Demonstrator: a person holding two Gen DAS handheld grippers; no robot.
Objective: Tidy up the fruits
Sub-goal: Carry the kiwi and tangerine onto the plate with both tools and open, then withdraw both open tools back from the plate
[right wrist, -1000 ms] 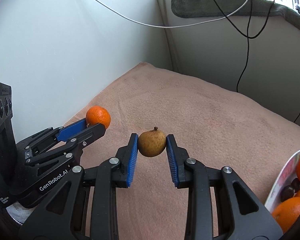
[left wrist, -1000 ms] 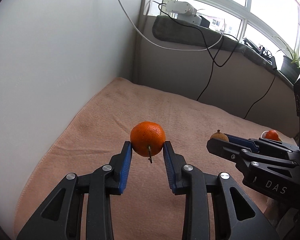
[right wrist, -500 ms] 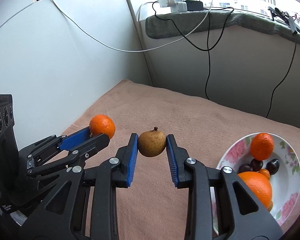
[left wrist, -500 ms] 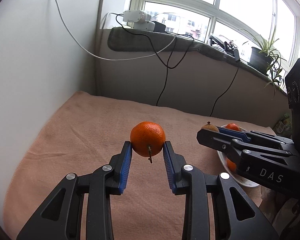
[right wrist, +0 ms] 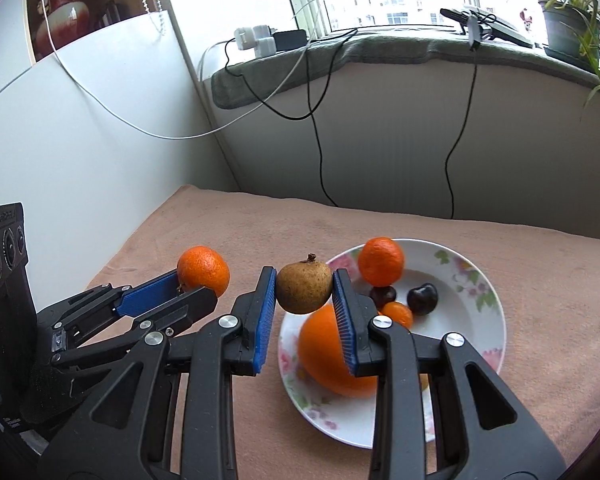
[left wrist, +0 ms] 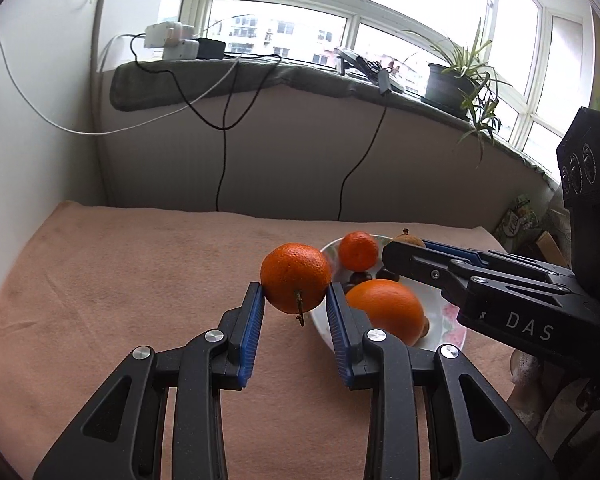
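Left gripper (left wrist: 296, 304) closed on a tangerine (left wrist: 295, 278), fingers (left wrist: 252, 328) pinching its sides, held in the air just left of the bowl (right wrist: 476, 320). Right gripper (right wrist: 304, 296) clamped on a brown pear (right wrist: 304, 287), raised above the bowl's near left rim. Inside the bowl: large orange (right wrist: 332, 356), small tangerine (right wrist: 381, 261), dark cherries (right wrist: 422, 298), all on the pink blanket (left wrist: 120, 280).

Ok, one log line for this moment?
left gripper: holds mandarin | right gripper: holds brown fruit | plate: partly filled
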